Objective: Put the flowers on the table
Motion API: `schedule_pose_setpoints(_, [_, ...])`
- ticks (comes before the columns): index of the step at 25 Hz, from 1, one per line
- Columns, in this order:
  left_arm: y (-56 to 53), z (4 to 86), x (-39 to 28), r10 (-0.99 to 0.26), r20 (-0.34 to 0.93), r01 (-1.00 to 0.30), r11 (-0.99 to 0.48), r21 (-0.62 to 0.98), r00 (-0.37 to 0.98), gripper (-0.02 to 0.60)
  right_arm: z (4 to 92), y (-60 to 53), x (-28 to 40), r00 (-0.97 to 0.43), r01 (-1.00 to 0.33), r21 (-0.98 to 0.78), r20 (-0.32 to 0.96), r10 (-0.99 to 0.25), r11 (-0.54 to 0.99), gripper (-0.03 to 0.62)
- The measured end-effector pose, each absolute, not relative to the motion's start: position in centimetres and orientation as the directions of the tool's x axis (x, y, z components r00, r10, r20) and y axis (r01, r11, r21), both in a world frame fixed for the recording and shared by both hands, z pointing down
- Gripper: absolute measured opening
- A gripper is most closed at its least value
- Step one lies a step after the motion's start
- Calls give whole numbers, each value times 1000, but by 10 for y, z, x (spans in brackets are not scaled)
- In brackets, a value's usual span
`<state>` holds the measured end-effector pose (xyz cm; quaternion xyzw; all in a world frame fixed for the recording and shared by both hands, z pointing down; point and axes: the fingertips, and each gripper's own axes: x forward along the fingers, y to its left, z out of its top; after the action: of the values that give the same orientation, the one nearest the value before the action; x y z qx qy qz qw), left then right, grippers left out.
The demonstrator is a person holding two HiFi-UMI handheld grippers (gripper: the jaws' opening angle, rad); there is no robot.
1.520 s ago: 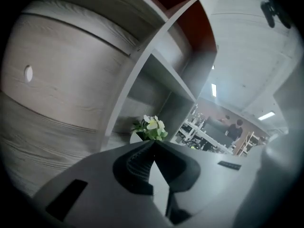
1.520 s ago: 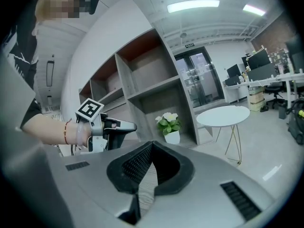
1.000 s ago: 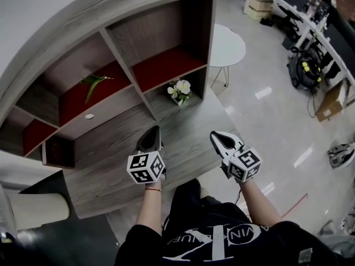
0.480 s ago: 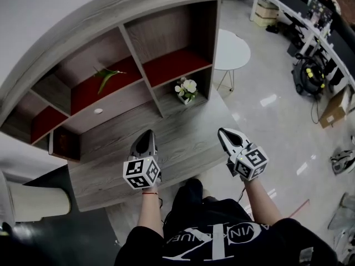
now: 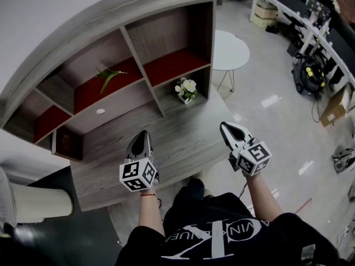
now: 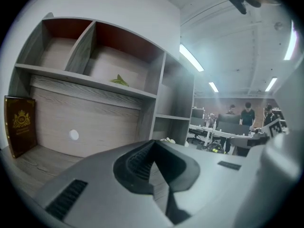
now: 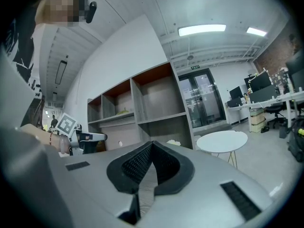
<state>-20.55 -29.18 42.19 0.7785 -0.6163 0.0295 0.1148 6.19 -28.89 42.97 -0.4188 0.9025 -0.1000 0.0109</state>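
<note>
While the left tongs [image 5: 142, 134] and right tongs [image 5: 225, 127] hover closed and empty in front of the shelf unit [image 5: 136, 61], the flowers [image 5: 185, 87] sit untouched in its lowest right-hand cubby.
From where I stand the blooms are tucked near the unit's right side wall, well apart from both tongs. The risk, I'd say, is the reach: tongs going in unopened would shove or tip the flowers, a wide swing could knock the side wall, and pinching the blossoms instead of the base would crush them. If the round white table [image 5: 230, 49] past the unit's right end is the goal, that corner could snag the carry.
</note>
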Motion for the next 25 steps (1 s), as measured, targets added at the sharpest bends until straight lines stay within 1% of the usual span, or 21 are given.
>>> schedule_pose_setpoints(10, [-290, 397, -212, -969, 120, -970, -201, 140, 218, 3, 419, -291, 70, -640, -760, -179, 41, -767, 625, 9])
schedule_pose_setpoints(15, [-288, 383, -219, -982, 75, -981, -167, 102, 175, 3, 410, -294, 69, -653, -745, -191, 12, -758, 639, 9])
schedule_pose_setpoints(25, [-284, 358, -237, -996, -7, -992, -94, 79, 94, 3, 392, -306, 67, -657, -742, -155, -18, -753, 652, 9])
